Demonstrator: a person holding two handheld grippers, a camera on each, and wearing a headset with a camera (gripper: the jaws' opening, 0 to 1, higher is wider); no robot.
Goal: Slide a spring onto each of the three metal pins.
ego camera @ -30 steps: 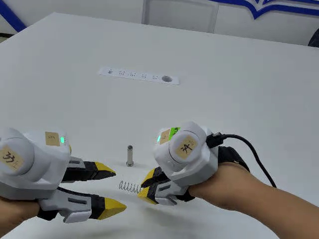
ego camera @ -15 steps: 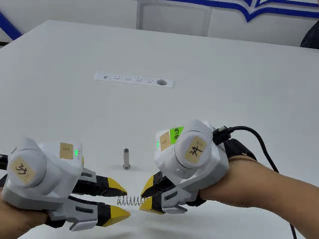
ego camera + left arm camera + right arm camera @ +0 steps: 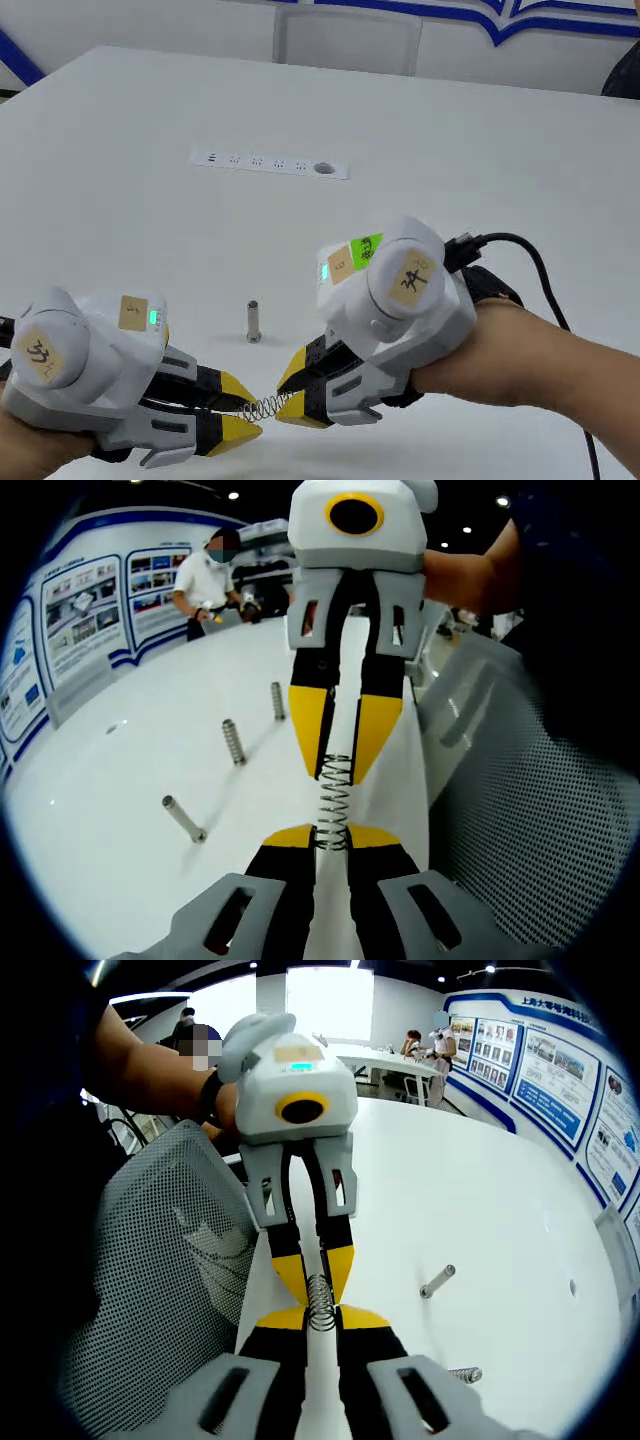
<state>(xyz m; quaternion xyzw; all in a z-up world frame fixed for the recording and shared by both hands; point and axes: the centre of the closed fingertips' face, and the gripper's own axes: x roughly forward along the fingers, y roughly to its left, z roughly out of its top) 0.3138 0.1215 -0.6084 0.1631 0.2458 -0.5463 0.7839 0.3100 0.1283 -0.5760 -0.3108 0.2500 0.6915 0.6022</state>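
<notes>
Now the left gripper (image 3: 243, 408) has moved in, and its jaws pinch one end of the spring (image 3: 265, 406). The right gripper (image 3: 288, 392) jaws pinch the other end. The spring hangs between them, close to the bare pin (image 3: 253, 322), on the person's side of it. It is not on any pin yet. Past the bare pin, a second pin (image 3: 233, 742) looks like it already wears a spring.

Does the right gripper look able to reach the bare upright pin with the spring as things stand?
Probably not yet. The table between the right gripper and the pin is bare, but the left gripper is also shut on the spring and would have to let go first.
</notes>
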